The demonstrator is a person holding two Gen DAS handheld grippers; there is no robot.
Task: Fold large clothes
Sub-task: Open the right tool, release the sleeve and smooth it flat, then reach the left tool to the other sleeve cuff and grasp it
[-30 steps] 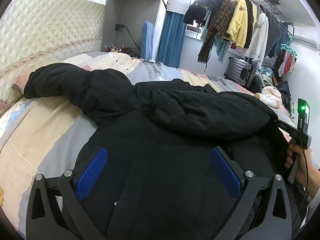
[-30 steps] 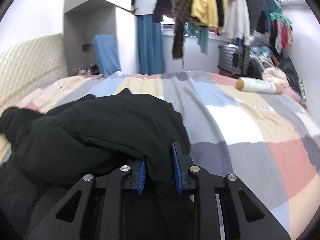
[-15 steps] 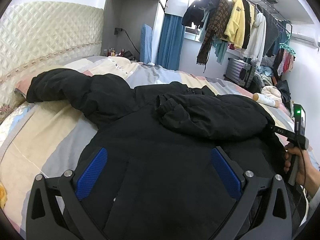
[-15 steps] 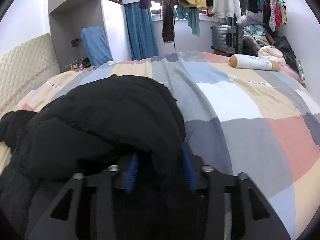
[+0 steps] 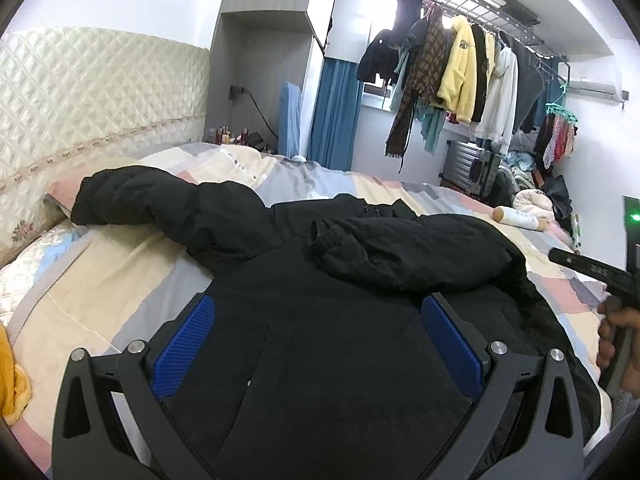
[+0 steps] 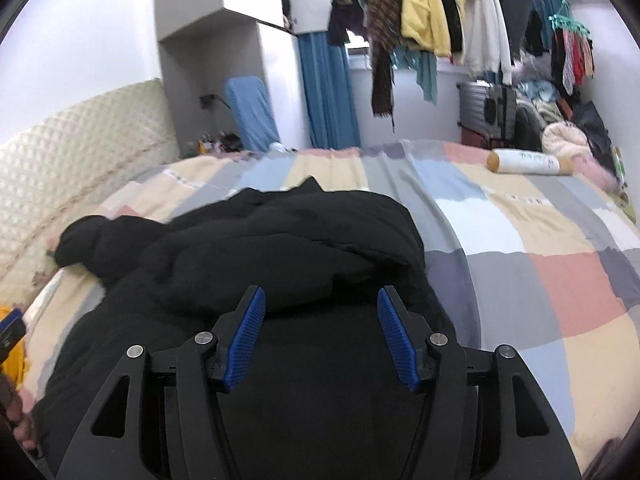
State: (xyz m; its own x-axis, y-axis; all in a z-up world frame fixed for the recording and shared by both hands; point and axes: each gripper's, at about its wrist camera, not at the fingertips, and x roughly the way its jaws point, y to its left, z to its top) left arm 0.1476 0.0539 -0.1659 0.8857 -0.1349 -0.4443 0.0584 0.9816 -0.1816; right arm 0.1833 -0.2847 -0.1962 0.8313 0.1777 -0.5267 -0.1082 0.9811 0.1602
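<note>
A large black padded jacket lies spread on the bed. Its right sleeve is folded across the chest. Its left sleeve stretches out toward the headboard. My left gripper is open and empty, hovering over the jacket's lower body. My right gripper is open and empty above the jacket, just behind the folded sleeve. The right gripper's body and the hand holding it show at the right edge of the left wrist view.
The bed has a patchwork cover and a quilted cream headboard. A cylindrical pillow lies at the far side. A yellow cloth lies at the bed's left edge. Clothes hang on a rail by the window.
My right gripper has let go of the jacket sleeve, opened and drawn back and up. The sleeve now rests folded on the chest. The left gripper has lifted slightly.
</note>
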